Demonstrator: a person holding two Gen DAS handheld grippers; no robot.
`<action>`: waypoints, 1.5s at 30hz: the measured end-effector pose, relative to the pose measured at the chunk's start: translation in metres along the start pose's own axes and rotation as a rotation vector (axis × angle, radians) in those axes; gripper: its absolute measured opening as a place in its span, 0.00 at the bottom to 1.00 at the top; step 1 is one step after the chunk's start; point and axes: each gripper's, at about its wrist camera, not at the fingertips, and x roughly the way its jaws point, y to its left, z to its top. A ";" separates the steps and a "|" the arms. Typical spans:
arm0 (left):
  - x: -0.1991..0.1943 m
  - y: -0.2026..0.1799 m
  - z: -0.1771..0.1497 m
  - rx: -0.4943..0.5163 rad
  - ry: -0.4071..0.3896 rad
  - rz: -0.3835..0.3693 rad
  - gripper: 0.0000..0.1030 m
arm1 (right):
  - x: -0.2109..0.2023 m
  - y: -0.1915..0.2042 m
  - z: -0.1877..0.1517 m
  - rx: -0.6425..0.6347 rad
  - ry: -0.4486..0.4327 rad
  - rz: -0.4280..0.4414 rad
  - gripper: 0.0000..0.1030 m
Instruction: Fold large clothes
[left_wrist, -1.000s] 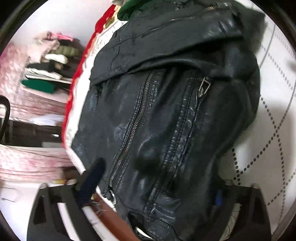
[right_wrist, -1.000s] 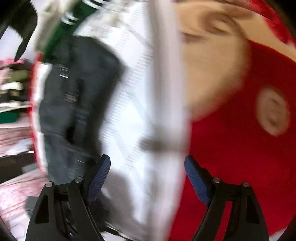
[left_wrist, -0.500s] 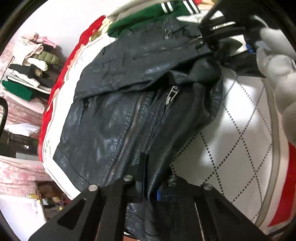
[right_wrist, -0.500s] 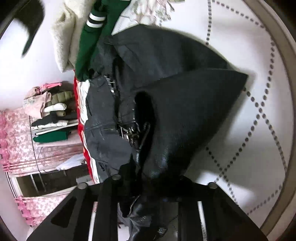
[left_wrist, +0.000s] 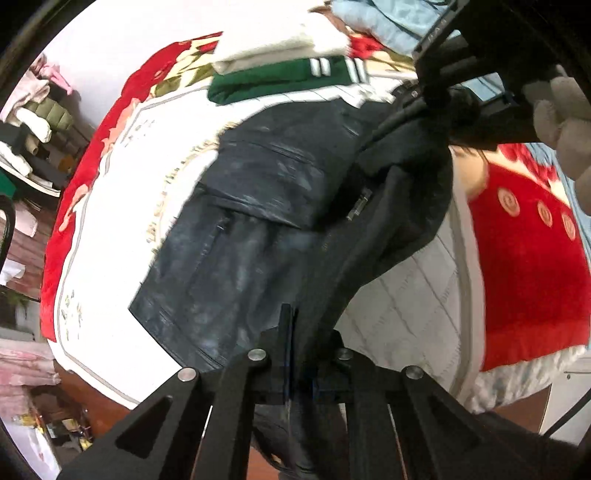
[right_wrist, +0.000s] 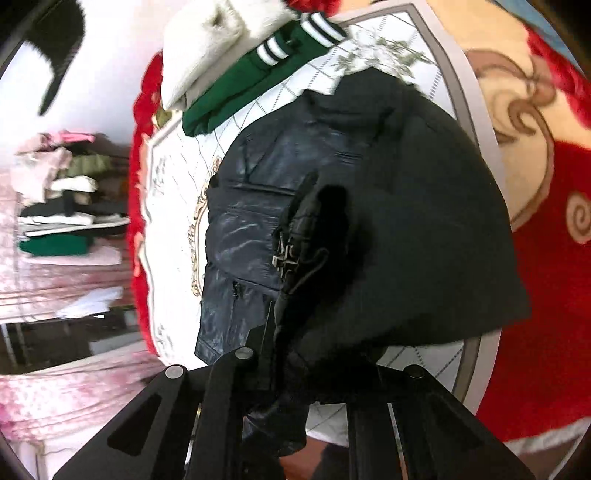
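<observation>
A black leather jacket (left_wrist: 258, 229) with zips lies on the white quilted bed cover (left_wrist: 122, 221); it also shows in the right wrist view (right_wrist: 406, 206). My left gripper (left_wrist: 299, 354) is shut on the jacket's edge near its hem and lifts it. My right gripper (right_wrist: 291, 354) is shut on another part of the jacket's edge, by a zip pull. In the left wrist view the right gripper (left_wrist: 454, 92) shows at the top right, held by a gloved hand (left_wrist: 565, 118). The jacket's right side hangs raised between both grippers.
A folded green garment with white stripes (left_wrist: 280, 79) and a white fluffy one (left_wrist: 273, 42) lie at the far end of the bed. A red blanket (left_wrist: 532, 266) covers the bed's right side. Shelves with folded clothes (right_wrist: 55, 199) stand at the left.
Both grippers have shut on the jacket's edge and lifted it. The views have pulled back and up, and the jacket's right side has risen off the cover.
</observation>
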 end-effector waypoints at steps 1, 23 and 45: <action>0.002 0.013 0.004 0.007 -0.016 -0.001 0.09 | 0.004 0.022 0.004 -0.006 0.010 -0.024 0.13; 0.124 0.245 0.043 -0.422 -0.003 -0.186 0.90 | 0.141 0.181 0.088 -0.072 0.020 0.015 0.67; 0.196 0.180 0.122 -0.505 0.076 -0.011 0.92 | 0.097 0.043 0.166 0.003 -0.208 -0.114 0.92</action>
